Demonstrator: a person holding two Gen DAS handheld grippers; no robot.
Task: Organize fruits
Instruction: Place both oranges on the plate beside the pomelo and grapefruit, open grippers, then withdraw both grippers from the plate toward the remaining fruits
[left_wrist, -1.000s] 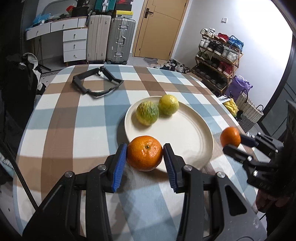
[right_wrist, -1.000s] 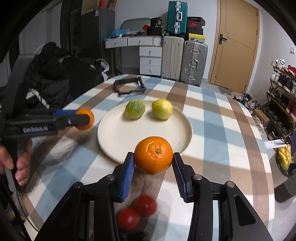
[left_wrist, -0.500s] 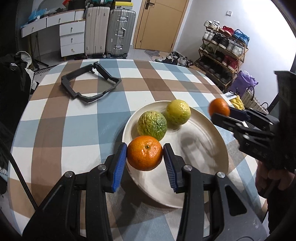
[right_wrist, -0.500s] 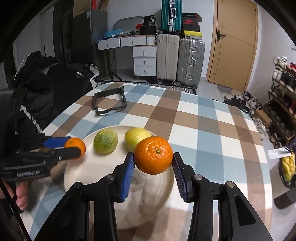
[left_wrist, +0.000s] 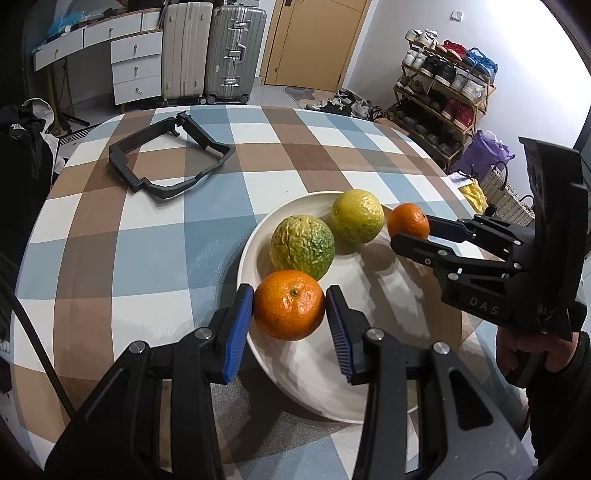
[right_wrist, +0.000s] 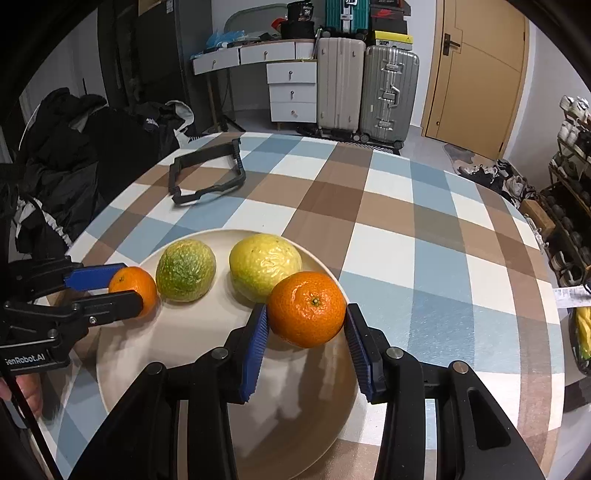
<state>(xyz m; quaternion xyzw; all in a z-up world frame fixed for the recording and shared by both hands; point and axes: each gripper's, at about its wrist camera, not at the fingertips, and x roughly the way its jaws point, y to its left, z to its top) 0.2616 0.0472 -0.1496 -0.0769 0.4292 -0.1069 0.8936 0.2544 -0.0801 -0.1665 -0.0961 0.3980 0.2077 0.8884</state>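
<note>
Oranges: 2, one per gripper, both over plate (left_wrist: 376, 373).
Left gripper (left_wrist: 289, 316): jaws part-open, clamped on orange (left_wrist: 289, 309) at plate's near-left rim.
Right gripper (right_wrist: 306, 322): jaws part-open, clamped on 2nd orange (right_wrist: 306, 308).
Green-yellow fruits: 2 on plate, touching – (left_wrist: 302, 246), (left_wrist: 357, 215).
Black frame (left_wrist: 168, 157): 1, on checked surface (left_wrist: 147, 251), well apart.

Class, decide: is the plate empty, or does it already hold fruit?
Holding fruit: a green fruit and a yellow fruit rest on the plate.
</note>
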